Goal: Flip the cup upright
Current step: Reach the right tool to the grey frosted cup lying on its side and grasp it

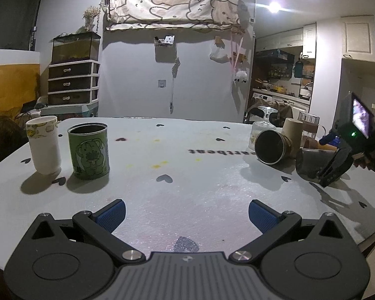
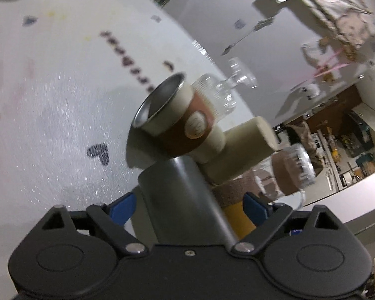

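Low over the table (image 1: 187, 185), the left gripper (image 1: 186, 215) points level across it, jaws wide apart on nothing. Further right, the right gripper (image 2: 189, 208) is rolled sideways, its jaws clamped on the grey cup (image 2: 185, 200), which lies on its side beside other tipped cups (image 1: 272, 147).

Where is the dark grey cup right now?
The dark grey cup lies on its side at the table's right edge, between the right gripper's jaws, just in front of the tipped steel-lined cup.
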Available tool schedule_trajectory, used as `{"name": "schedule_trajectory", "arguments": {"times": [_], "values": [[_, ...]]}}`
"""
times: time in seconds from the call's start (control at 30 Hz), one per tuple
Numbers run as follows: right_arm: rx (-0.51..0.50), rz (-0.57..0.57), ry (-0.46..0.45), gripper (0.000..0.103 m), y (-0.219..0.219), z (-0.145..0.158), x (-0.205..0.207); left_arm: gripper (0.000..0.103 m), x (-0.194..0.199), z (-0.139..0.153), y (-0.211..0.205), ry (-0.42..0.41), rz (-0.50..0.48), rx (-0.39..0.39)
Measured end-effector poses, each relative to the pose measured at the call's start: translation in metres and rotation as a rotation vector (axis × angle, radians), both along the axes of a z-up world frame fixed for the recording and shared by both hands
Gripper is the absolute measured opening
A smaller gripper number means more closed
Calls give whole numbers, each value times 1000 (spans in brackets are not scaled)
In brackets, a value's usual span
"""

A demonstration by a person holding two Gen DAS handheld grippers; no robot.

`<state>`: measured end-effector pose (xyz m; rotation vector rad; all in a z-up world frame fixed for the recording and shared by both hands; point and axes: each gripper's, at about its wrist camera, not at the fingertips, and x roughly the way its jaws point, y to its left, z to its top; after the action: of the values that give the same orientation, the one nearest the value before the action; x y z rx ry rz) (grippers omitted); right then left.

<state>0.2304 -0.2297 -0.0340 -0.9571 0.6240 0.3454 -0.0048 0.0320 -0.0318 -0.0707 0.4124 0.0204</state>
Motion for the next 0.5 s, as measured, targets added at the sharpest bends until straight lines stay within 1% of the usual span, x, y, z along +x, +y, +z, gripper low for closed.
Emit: {"name": "schedule_trajectory", "arguments": {"times": [0.07,0.13,0.17,0.2,0.27,0.37,0.4,0.5], "values": [[-43,5,24,91,4,-7,3,103,-1,0,2,-1,2,-2],[-90,3,19,91,6,-16,5,103,-1,0,4,0,4,-6],[-97,14,-3,83,5,-17,2,103,-1,0,5,1,5,-8],[-109,14,2,75,4,-18,2,103,-1,0,5,2,5,-11],[-132,10,5,73,3,-19,-1,103,-1,1,4,2,0,-14],[-171,50,8,73,6,-20,-14,103,-1,1,3,0,-3,-15],[-174,70,13,73,7,-19,-19,103,-1,1,3,0,-3,-15],[-183,179,22,73,19,-15,-46,103,-1,1,3,0,-2,-15]]}}
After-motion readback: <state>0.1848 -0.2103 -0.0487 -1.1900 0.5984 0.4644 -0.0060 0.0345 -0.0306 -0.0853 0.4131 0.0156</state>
